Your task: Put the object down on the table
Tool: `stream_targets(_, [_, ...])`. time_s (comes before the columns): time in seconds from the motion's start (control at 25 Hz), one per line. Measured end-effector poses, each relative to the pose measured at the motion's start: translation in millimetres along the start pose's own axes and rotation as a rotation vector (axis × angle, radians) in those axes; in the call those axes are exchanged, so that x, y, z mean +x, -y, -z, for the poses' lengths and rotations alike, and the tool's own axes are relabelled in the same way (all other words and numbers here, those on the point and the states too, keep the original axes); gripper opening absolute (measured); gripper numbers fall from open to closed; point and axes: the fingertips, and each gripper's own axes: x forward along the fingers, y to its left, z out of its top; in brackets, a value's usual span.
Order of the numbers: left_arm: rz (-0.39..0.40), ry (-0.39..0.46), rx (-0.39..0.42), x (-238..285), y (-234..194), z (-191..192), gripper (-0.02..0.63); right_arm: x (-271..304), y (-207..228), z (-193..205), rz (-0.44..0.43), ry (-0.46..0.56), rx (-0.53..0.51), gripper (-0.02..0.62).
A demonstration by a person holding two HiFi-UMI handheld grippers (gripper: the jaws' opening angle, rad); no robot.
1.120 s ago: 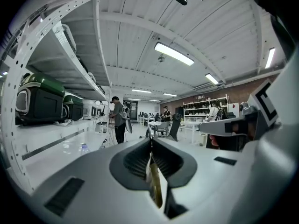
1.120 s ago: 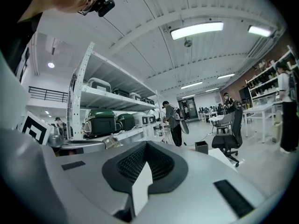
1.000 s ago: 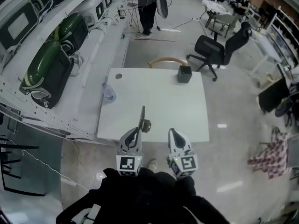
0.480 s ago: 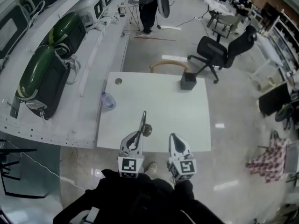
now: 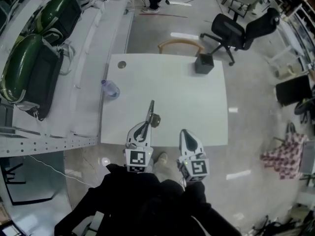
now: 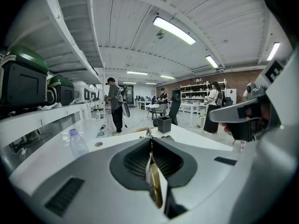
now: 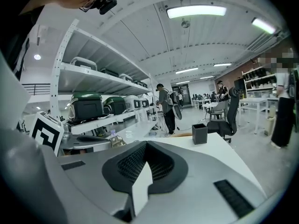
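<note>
My left gripper is shut on a thin metal tool with a brass-coloured round part. The tool sticks out forward over the near part of the white table. In the left gripper view the jaws pinch the tool's thin edge between their ribbed pads. My right gripper hangs beside it at the table's near edge, jaws together with nothing in them. In the right gripper view its tips point across the table.
A black square holder stands at the table's far right and a plastic bottle near the left edge. A wooden chair back and an office chair lie beyond. Shelves with green cases run along the left.
Both grippers have sunk and moved a little farther over the table's near edge. The tool stays in the left gripper's jaws.
</note>
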Motion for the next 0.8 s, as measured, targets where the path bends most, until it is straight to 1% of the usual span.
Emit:
stream_targets(0.12, [0.008,-0.022,-0.003,11,0,11,0.017,-1,3,10,0.015,-0.030,-0.005,-0.008])
stream_targets(0.24, [0.008,-0.056,0.019,19,-2,26,0.017,-1,2,21,0.017,-0.051,-0.009,-0.008])
stream_targets(0.36, [0.013,-0.080,0.021,27,2,43,0.017,-4,2,27,0.017,-0.068,-0.011,-0.008])
stream_targets(0.56, [0.016,-0.120,0.066,38,5,66,0.017,-5,-2,29,0.010,-0.071,-0.015,-0.008])
stream_targets(0.8, [0.032,-0.174,0.123,50,12,98,0.017,-6,-6,36,0.013,-0.090,-0.045,-0.008])
